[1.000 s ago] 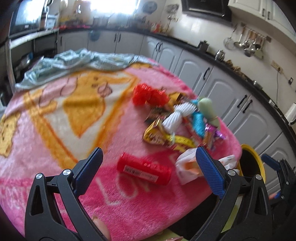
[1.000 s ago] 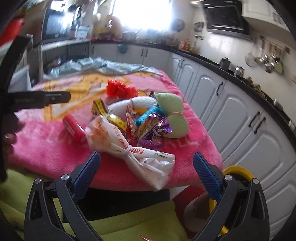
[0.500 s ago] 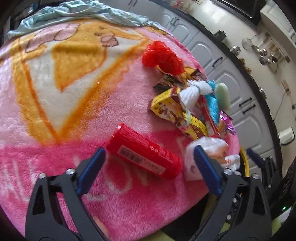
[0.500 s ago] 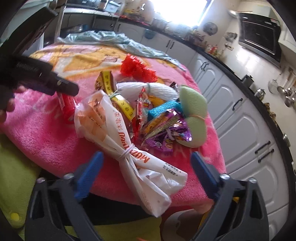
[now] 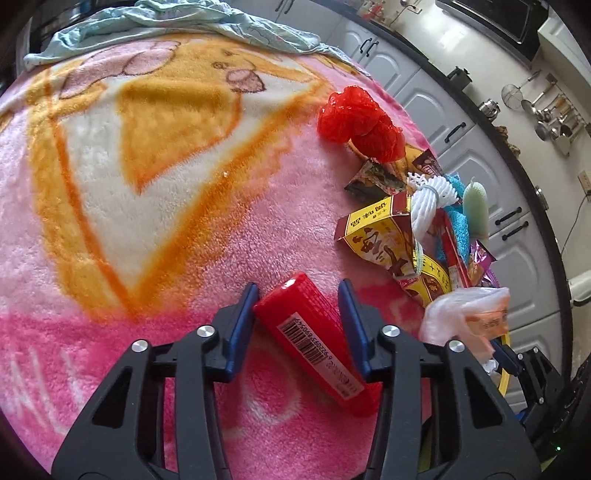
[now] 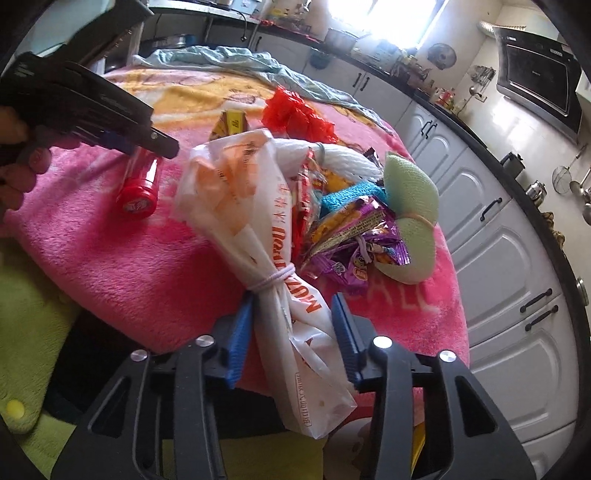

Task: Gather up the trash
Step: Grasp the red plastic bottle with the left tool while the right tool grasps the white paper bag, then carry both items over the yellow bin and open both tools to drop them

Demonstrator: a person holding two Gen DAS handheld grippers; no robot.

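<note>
A red plastic tube (image 5: 314,334) with a barcode lies on the pink blanket (image 5: 184,221). My left gripper (image 5: 299,314) is shut on it, blue pads on both sides. The tube also shows in the right wrist view (image 6: 138,184) under the left gripper (image 6: 110,110). A tied white plastic bag (image 6: 258,240) with orange print lies at the table's near edge. My right gripper (image 6: 291,332) is shut on the bag just below its rubber-band knot. The bag also shows in the left wrist view (image 5: 469,314).
A heap of wrappers (image 6: 351,229), red mesh (image 5: 358,118), white foam netting (image 5: 428,206), green sponges (image 6: 410,199) and a yellow-red box (image 5: 388,236) lies beside the bag. A pale cloth (image 5: 177,18) covers the table's far side. A yellow-rimmed bin (image 5: 504,373) stands below, by white cabinets (image 6: 498,277).
Both grippers moved forward and down and closed: the left onto the red tube, the right onto the white bag below its knot.
</note>
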